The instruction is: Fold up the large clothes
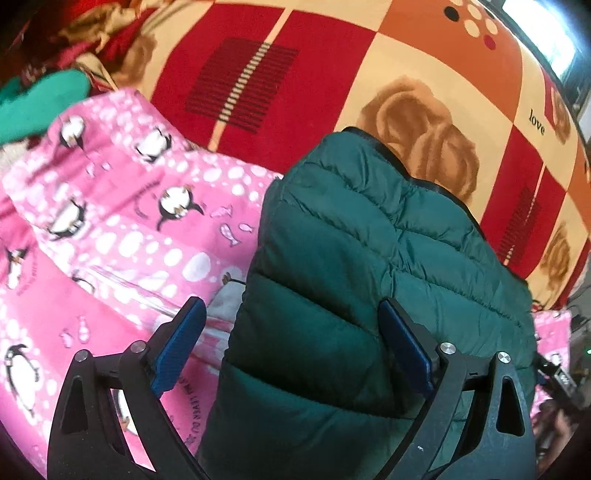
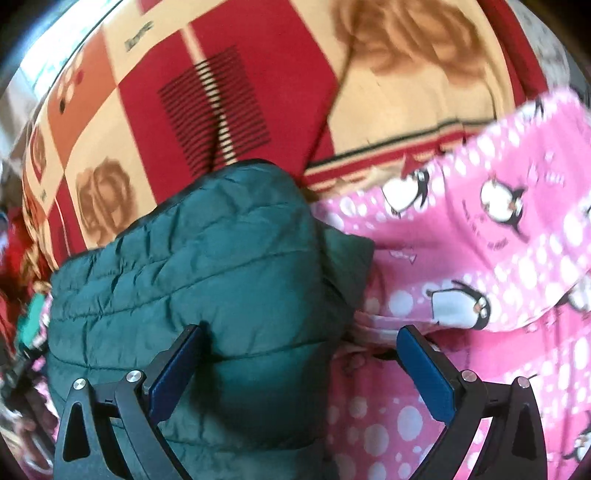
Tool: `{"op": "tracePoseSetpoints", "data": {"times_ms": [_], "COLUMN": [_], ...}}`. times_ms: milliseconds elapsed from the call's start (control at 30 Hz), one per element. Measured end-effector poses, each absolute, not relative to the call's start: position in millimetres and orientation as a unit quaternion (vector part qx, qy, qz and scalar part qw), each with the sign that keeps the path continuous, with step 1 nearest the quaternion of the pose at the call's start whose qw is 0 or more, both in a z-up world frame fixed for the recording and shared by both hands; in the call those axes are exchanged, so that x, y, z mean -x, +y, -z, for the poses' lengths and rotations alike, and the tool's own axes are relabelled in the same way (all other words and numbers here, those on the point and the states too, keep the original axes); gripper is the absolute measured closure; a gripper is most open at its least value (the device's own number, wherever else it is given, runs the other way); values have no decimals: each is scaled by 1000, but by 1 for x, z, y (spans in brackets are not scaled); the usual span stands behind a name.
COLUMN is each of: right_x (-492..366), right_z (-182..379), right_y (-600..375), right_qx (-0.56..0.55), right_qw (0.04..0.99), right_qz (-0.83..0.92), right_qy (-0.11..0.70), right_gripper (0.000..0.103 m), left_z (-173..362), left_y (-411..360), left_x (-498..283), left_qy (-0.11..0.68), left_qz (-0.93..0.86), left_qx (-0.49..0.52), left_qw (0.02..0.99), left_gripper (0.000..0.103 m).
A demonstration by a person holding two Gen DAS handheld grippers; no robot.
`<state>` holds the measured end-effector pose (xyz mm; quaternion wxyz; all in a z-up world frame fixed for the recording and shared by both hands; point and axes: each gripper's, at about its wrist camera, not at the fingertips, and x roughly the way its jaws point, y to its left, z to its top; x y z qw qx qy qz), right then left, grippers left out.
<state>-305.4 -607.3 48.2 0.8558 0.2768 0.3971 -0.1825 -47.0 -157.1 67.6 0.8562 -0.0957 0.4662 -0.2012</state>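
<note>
A dark green quilted puffer jacket (image 1: pixel 369 258) lies folded into a thick bundle on top of a pink penguin-print fleece (image 1: pixel 110 229). My left gripper (image 1: pixel 291 314) is open, its blue pads spread on either side of the jacket's near left edge. In the right wrist view the same jacket (image 2: pixel 207 266) lies to the left of the pink fleece (image 2: pixel 480 258). My right gripper (image 2: pixel 299 339) is open over the jacket's near right edge, its left fingertip (image 2: pixel 192 336) pressing into the green fabric and the right one over the pink fleece.
Both garments lie on a bed covered by a red, orange and cream checked blanket with rose prints (image 1: pixel 295 74), also in the right wrist view (image 2: pixel 221 74). A teal cloth (image 1: pixel 40 99) and crumpled bedding sit at the far left. A window (image 1: pixel 546 33) is at the far right.
</note>
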Motion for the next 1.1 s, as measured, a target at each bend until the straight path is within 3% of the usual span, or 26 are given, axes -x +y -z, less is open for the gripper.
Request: {"op": "tracePoseSetpoints", "data": {"times_ms": [333, 733, 767, 800, 867, 900, 967, 1100], "right_x": [289, 259, 260, 262, 264, 266, 269, 283], "right_z": [-22, -3, -4, -6, -13, -18, -28, -51], "right_y": [-629, -628, -626, -623, -614, -610, -604, -592], "right_qx": [-324, -339, -339, -335, -322, -325, -322, -317], "right_qw": [849, 843, 845, 848, 858, 860, 863, 874], "right_qz": [101, 37, 31, 26, 18, 8, 13, 9], "right_qy": [406, 415, 412, 409, 400, 393, 389, 368], "right_gripper": [0, 0, 1, 4, 32, 37, 51, 63], "left_z": [-45, -39, -41, -45, -54, -58, -68, -87], "left_y": [-156, -175, -178, -181, -189, -193, -198, -192], "left_x": [27, 17, 19, 23, 33, 38, 48, 56], "left_qy": [504, 512, 509, 501, 486, 478, 465, 457], "left_qz": [261, 279, 282, 294, 302, 298, 299, 312], "left_qx": [147, 123, 114, 110, 89, 72, 47, 54], "left_qw": [810, 803, 805, 806, 815, 823, 832, 831], "left_gripper": [0, 0, 5, 26, 39, 46, 57, 70]}}
